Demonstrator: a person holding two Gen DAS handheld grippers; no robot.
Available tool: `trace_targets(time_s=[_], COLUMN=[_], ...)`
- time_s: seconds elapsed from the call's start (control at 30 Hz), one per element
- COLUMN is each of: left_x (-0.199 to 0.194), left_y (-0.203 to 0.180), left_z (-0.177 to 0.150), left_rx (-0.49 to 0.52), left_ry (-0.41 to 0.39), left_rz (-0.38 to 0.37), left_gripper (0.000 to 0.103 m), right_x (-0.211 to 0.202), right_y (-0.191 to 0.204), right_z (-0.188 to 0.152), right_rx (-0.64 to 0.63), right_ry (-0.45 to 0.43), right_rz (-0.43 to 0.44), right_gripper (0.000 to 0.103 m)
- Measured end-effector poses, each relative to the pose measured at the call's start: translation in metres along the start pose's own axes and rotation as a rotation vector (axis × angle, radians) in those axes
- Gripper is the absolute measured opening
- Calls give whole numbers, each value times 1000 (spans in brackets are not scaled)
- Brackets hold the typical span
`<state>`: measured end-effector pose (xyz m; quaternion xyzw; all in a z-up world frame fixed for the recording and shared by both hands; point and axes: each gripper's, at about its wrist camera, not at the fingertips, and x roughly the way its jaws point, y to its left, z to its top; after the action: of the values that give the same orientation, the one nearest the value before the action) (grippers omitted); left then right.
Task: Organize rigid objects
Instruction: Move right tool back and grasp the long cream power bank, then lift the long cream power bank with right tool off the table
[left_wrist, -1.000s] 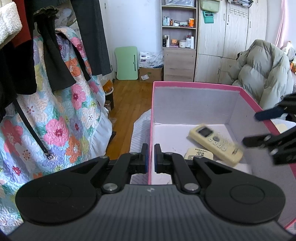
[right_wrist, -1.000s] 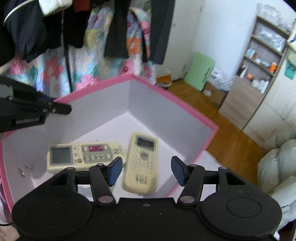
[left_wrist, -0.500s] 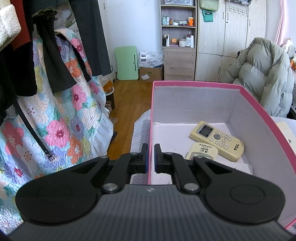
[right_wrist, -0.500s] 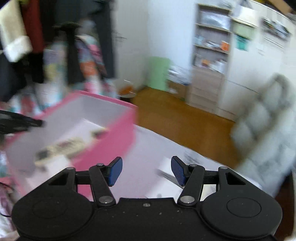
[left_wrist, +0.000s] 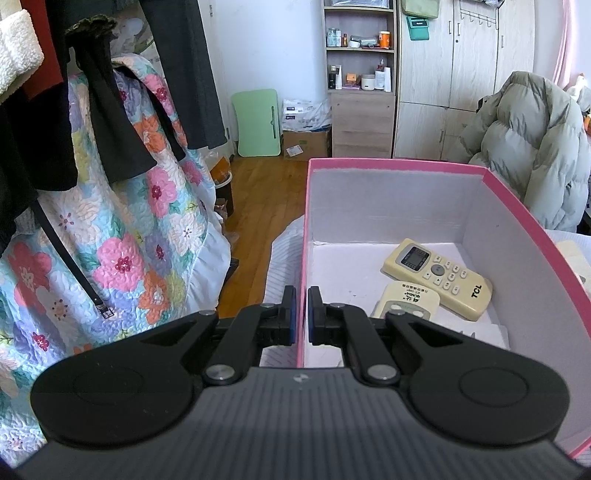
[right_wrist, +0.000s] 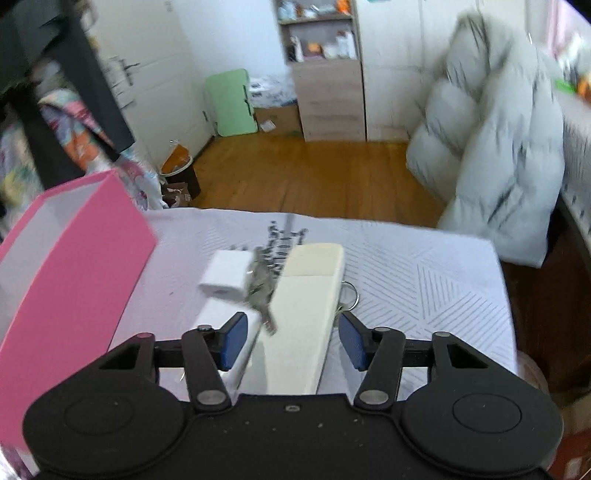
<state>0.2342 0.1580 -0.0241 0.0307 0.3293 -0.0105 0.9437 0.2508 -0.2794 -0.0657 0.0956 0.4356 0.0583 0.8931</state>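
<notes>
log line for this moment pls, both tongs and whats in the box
left tongs: shut on pink box wall | right tongs: open, closing, astride cream remote, no contact | in box: two remotes

White patterned cloth covers the desk (right_wrist: 424, 266). On it: the pink box (right_wrist: 74, 266) at left, a white adapter (right_wrist: 225, 273), keys (right_wrist: 264, 284), and a cream remote (right_wrist: 306, 306) lying face down.

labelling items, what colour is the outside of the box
Pink box, seen best in the right wrist view.
</notes>
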Motion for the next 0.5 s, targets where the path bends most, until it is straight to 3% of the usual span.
trace_targets(time_s=[0.13, 0.23, 0.4, 0.5], left_x=[0, 0, 0, 0], left_y=[1, 1, 2, 2], left_z=[-1, 0, -1, -1], left_rx=[-1, 1, -2, -5], left_ry=[2, 3, 2, 3], left_rz=[0, 0, -4, -4], left_gripper=[5, 5, 5, 5], right_x=[27, 33, 20, 10], right_y=[-24, -36, -35, -28], right_z=[1, -3, -8, -9], right_rx=[112, 210, 208, 184], right_ry=[70, 96, 60, 42], right_rz=[29, 135, 160, 192], right_gripper=[50, 44, 27, 23])
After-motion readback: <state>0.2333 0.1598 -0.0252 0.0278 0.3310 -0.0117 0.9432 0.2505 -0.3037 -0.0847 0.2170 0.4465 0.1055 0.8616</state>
